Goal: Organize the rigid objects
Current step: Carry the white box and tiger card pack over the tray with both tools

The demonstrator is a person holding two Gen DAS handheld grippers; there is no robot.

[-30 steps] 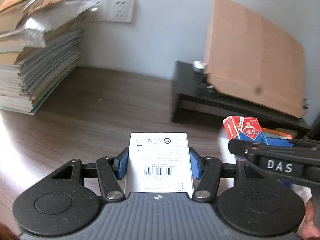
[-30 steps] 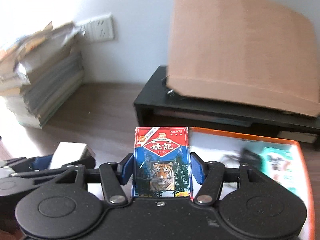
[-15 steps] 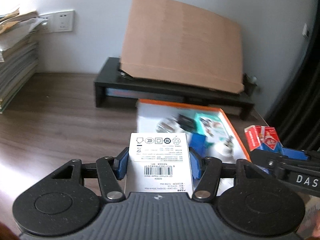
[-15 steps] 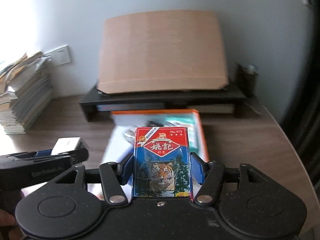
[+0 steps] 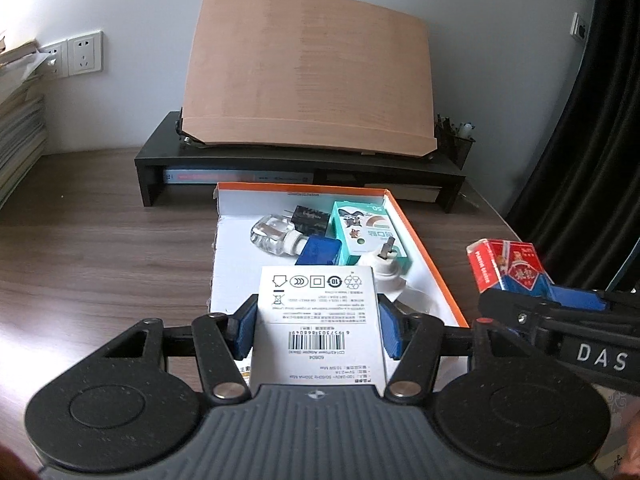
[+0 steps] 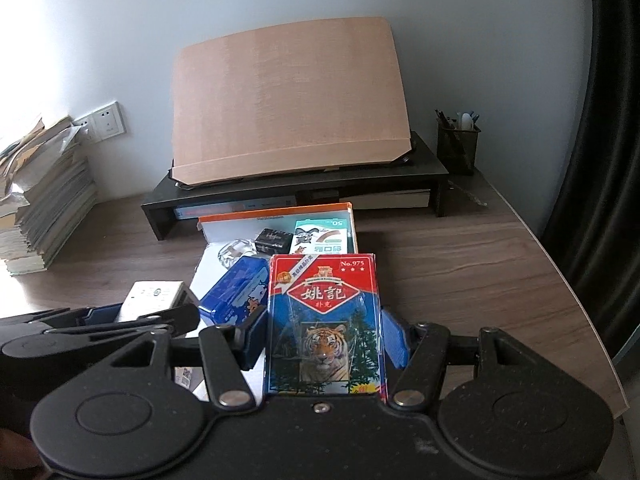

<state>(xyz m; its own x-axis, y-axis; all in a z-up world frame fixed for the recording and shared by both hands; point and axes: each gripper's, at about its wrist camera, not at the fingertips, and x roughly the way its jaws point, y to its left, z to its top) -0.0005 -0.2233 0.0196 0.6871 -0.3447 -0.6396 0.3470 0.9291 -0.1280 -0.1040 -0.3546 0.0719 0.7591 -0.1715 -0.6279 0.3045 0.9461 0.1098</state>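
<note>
My left gripper (image 5: 318, 330) is shut on a white carton with a barcode (image 5: 318, 312), held above the near end of an orange-rimmed white tray (image 5: 436, 268). My right gripper (image 6: 324, 336) is shut on a red and blue playing-card box with a tiger (image 6: 324, 320), held above the tray's right side (image 6: 354, 228). The card box also shows at the right of the left wrist view (image 5: 506, 266), and the white carton at the left of the right wrist view (image 6: 154, 294). The tray holds a clear bottle (image 5: 272, 232), a black box (image 5: 308, 216), a teal box (image 5: 366, 232), a blue case (image 5: 318, 252) and a white plug (image 5: 386, 266).
A black monitor riser (image 5: 300, 164) with a brown cardboard sheet (image 5: 308, 72) leaning on it stands behind the tray. A stack of books (image 6: 44, 208) is at the far left. A black pen holder (image 6: 458, 144) stands at the riser's right end. The desk's curved edge (image 6: 580, 300) runs on the right.
Both grippers have swung right from the book stack toward the tray, each still holding its box. The tray and its contents have come into full view below them.
</note>
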